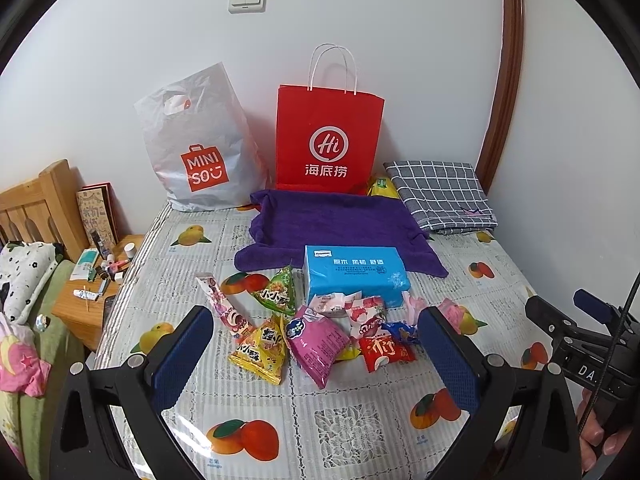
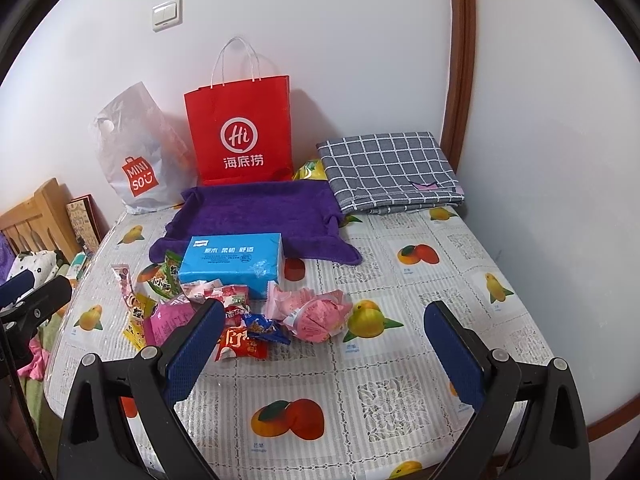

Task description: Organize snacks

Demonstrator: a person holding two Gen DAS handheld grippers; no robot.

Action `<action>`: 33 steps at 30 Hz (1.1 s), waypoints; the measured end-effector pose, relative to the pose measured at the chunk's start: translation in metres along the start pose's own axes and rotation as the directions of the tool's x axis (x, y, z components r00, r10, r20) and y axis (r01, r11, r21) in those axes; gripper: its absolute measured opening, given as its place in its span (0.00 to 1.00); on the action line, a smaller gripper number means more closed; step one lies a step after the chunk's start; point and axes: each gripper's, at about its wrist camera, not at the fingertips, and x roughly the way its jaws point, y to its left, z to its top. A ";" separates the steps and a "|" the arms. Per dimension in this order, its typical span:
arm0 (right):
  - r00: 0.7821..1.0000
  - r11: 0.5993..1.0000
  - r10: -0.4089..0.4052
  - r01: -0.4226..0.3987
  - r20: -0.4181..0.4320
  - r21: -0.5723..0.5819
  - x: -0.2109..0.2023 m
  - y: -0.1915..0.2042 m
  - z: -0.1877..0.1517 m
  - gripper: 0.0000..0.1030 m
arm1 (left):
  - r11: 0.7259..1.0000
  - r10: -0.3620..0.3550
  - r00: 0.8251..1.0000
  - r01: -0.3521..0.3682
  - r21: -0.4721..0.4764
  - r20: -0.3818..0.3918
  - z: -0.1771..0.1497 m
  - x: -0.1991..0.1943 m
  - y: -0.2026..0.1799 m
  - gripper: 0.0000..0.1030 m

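Snacks [image 1: 316,332] lie in a loose heap on the fruit-print tabletop [image 1: 360,420], just in front of a blue tissue pack [image 1: 354,276]. Both the left tongs [image 1: 316,354] and right tongs [image 2: 320,344] hover spread wide, empty, touching nothing.

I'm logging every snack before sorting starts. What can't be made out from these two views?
- Red paper bag and white Miniso bag: contents hidden by their own walls, both views.
- Yellow packet: mostly hidden behind the purple towel and checked cloth.
- Snack pile: partly covered by the right gripper's finger; the small print is too small to read.
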 end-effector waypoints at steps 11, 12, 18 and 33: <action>1.000 1.000 0.001 -0.001 0.009 -0.007 -0.004 0.004 0.000 0.96 | 1.000 -0.004 1.000 0.004 0.001 0.001 0.001 -0.001 0.000 1.00; 1.000 1.000 0.001 -0.001 0.011 -0.007 -0.005 0.004 0.000 0.96 | 1.000 -0.004 1.000 0.004 0.001 0.001 0.001 -0.001 0.000 1.00; 1.000 1.000 0.000 0.000 0.017 -0.013 -0.007 0.007 0.000 0.96 | 1.000 -0.005 1.000 0.005 0.000 0.003 0.001 -0.001 0.000 1.00; 1.000 1.000 0.002 -0.001 0.029 -0.014 -0.012 0.009 0.002 0.96 | 1.000 -0.008 1.000 0.008 0.001 0.004 0.005 -0.002 0.000 1.00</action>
